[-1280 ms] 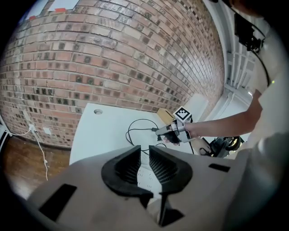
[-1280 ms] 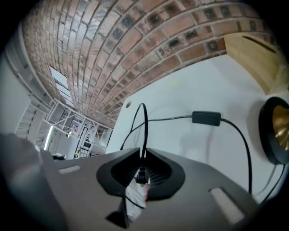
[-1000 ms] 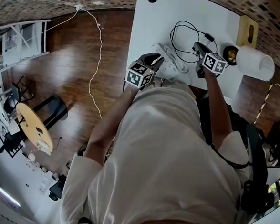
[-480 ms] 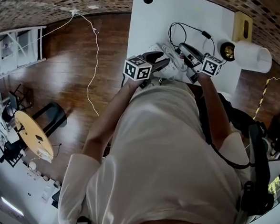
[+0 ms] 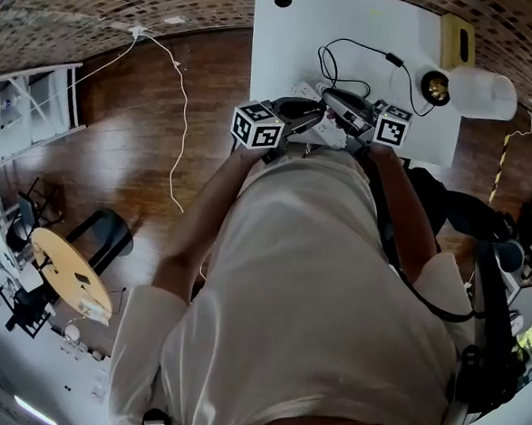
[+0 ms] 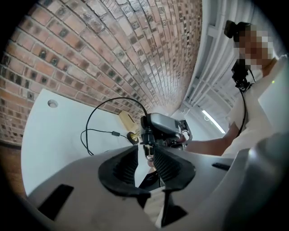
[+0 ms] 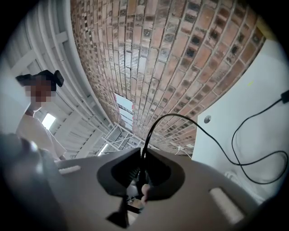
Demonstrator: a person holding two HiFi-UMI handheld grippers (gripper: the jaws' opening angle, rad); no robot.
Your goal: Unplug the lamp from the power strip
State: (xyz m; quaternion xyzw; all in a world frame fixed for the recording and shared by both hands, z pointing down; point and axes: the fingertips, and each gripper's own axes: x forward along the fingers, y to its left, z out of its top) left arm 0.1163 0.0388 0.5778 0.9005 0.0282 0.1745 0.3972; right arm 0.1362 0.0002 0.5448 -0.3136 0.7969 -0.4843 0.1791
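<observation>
Lamp plug held up off the strip, above the near edge of the white tabletop (image 5: 297, 28).

Closest to the person, the left gripper (image 6: 145, 155) hovers with its fingers partly apart, having just narrowed, and nothing is gripped between them. Facing it, the right gripper (image 7: 141, 171) has its fingers clamped narrowly on the small black plug (image 6: 145, 134), and the thin black lamp cord (image 7: 147, 138) arcs up out of the grip. Under both grippers the long white power strip (image 5: 304, 91) lies along the near edge. Farther back the cord loops across mid-tabletop to the lamp with a brass base and white cylindrical shade (image 5: 481, 93) at the right edge, with a pale wooden block (image 5: 457, 39) beyond it near the far right corner.
</observation>
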